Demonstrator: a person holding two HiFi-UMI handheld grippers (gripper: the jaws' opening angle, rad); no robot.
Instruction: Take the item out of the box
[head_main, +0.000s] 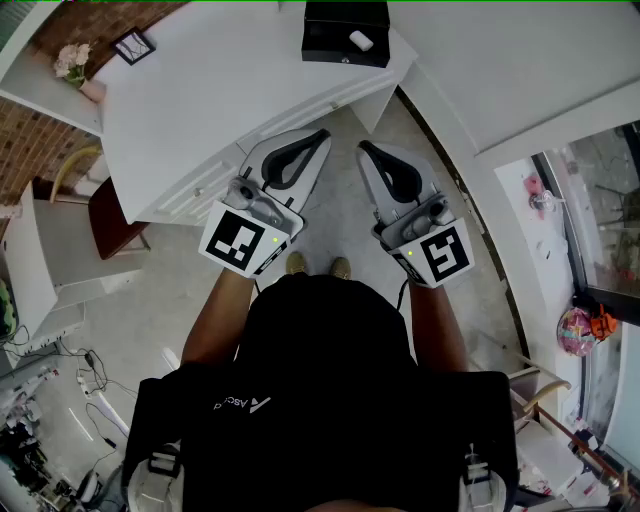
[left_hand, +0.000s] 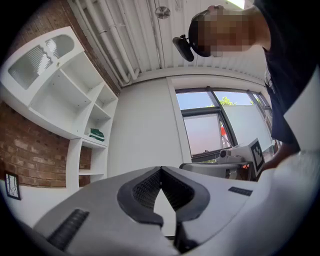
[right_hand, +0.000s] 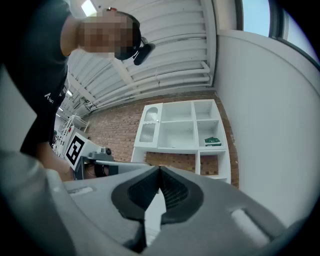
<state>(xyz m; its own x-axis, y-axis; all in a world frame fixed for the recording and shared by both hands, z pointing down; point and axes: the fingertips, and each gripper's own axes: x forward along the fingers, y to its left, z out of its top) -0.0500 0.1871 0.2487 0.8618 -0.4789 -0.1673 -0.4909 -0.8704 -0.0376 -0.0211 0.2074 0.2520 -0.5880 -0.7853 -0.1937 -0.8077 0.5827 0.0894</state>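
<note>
Two hand-held grippers (head_main: 320, 133) (head_main: 363, 147), one box (head_main: 325, 30), one item (head_main: 361, 41)

A furnished room like a home study: brick wall (right_hand: 117, 132), white shelving (right_hand: 180, 132), white desk (head_main: 220, 90), flowers (head_main: 72, 58)

White shelving (right_hand: 177, 150) (brick wall (right_hand: 117, 132) behind)

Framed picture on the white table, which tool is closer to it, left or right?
Left. The left tool sits toward the person and rightward of the framed picture, off the edge of the white table; the right tool lies farther right, beyond the left one.
</note>
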